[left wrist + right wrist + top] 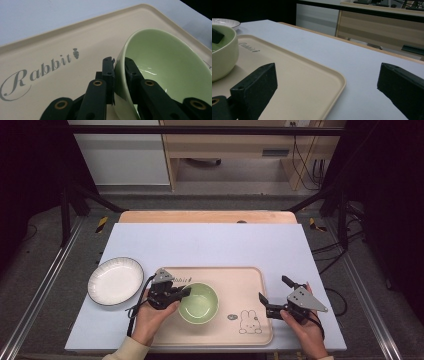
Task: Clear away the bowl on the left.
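Round pale-green ceramic bowl (199,303) upright on beige plastic rabbit tray (250,280), mouth facing up, left gripper (184,292) clamped on its near-left rim, right gripper (272,296) wide open, empty, beside tray.

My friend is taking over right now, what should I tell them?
Left hand-held gripper: shut on the green bowl's near rim, one jaw inside, one outside.
Right hand-held gripper: open, holding nothing, at the tray's right edge.
Bowl sits on the tray; white plate lies on the table left of the tray.
Done: bowl gripped.
Left: probably lift and move the bowl; where to is unclear.
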Motion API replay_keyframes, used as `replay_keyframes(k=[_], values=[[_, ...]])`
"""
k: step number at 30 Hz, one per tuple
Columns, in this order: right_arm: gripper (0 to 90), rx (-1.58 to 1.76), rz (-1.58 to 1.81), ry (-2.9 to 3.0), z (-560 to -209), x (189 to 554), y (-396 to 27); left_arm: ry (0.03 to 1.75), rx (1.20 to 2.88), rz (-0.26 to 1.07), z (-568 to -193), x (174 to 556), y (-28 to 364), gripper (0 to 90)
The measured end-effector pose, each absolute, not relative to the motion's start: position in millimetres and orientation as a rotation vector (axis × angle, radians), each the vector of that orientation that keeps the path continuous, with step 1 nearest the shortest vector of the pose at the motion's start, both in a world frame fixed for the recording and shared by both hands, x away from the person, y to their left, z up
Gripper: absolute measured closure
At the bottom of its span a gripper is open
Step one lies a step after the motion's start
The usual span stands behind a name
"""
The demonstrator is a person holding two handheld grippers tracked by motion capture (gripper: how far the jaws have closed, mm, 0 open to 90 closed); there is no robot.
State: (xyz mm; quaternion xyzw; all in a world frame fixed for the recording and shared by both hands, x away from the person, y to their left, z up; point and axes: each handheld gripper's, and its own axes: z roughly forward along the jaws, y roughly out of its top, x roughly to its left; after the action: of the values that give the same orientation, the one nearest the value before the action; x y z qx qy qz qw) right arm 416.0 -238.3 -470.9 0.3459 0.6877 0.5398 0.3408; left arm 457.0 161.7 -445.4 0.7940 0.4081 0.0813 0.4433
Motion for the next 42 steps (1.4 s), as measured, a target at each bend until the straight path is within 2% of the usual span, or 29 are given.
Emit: replay_keyframes(k=[13,17,29,31,42], values=[[2.9,0.898,1.4,1.792,-471.3,416.3,-238.4,1.03,1.978,0.198,-448.0,459.7,163.2,80.8],[2.9,0.897,1.4,1.792,-471.4,416.4,-238.3,1.04,1.982,0.194,-449.4,460.8,163.8,75.7],[2.9,0.899,1.4,1.792,-471.6,416.4,-238.2,1.017,1.965,0.249,-443.1,459.4,165.8,74.4],[2.9,0.9,1.399,1.794,-471.7,416.4,-238.2,1.015,1.959,0.252,-442.7,459.4,165.5,70.9],[3.0,0.9,1.396,1.799,-471.9,416.4,-238.0,1.029,1.947,0.241,-435.4,462.0,166.2,38.7]])
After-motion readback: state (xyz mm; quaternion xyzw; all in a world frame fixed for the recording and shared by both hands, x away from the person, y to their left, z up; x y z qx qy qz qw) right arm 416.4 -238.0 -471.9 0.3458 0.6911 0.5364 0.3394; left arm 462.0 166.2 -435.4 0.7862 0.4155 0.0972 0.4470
